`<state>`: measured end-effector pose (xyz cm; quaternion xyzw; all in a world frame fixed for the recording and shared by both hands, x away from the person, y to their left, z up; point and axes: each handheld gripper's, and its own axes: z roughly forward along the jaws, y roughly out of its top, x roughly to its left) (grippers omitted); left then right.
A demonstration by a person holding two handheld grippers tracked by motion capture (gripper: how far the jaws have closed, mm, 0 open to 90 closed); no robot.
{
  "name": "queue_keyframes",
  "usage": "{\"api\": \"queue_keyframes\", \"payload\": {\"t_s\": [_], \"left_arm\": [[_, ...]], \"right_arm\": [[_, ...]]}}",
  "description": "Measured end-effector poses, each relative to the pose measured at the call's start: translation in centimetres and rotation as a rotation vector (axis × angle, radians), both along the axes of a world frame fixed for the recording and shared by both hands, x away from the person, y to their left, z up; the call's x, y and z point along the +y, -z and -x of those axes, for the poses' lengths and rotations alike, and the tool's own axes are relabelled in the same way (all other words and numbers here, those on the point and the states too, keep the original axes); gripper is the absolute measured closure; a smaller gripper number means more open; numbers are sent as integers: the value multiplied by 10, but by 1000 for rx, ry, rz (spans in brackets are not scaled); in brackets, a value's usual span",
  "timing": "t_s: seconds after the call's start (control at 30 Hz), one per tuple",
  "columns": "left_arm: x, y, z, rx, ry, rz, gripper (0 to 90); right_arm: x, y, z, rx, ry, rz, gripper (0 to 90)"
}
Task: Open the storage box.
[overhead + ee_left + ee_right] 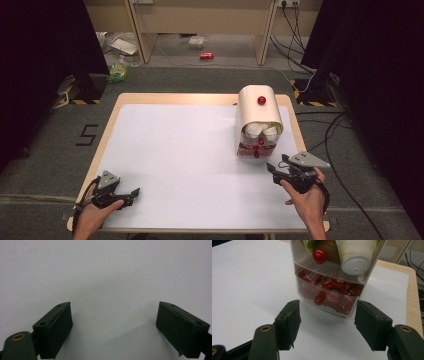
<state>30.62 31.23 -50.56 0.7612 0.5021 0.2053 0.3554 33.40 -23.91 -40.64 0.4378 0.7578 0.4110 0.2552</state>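
Red knob (319, 298): on the box (256, 107) drawer, just ahead of the right gripper (327, 320).
Right gripper: jaws apart, holding nothing.
Left gripper (113, 326): wide, well left of the box.

grey carpet (45, 165); black curtains (40, 45); cables (340, 135)

bare table (175, 160) left of the drawer box (257, 117); box blocks far right.

A drawer cabinet (258, 120) stands on the table's (170, 150) far right, packets (329, 290) in its lower drawer.
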Motion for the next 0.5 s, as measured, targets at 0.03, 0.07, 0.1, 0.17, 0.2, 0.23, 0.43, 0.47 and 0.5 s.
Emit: {"api": "queue_keyframes", "payload": {"t_s": [0.03, 0.07, 0.1, 0.17, 0.2, 0.23, 0.43, 0.47, 0.5], "left_arm": [[0, 0, 0, 0, 0, 0, 126], [0, 0, 0, 0, 0, 0, 126], [0, 0, 0, 1, 0, 0, 126], [0, 0, 0, 0, 0, 0, 126], [0, 0, 0, 0, 0, 0, 126], [0, 0, 0, 0, 0, 0, 126], [0, 0, 0, 0, 0, 0, 126], [0, 0, 0, 0, 0, 0, 126], [0, 0, 0, 0, 0, -1, 126]], "right_arm": [[1, -2, -1, -5, -10, -3, 375], [1, -2, -1, -5, -10, -3, 375], [1, -5, -2, -9, -10, -4, 375], [2, -8, -3, -13, -8, -9, 375], [2, -8, -3, -13, -8, -9, 375], [3, -12, -4, -18, -16, -11, 374], [4, -21, -6, -34, -21, -18, 375], [4, -22, -6, -38, -21, -18, 375], [3, -23, -7, -39, -20, -19, 375]]}}
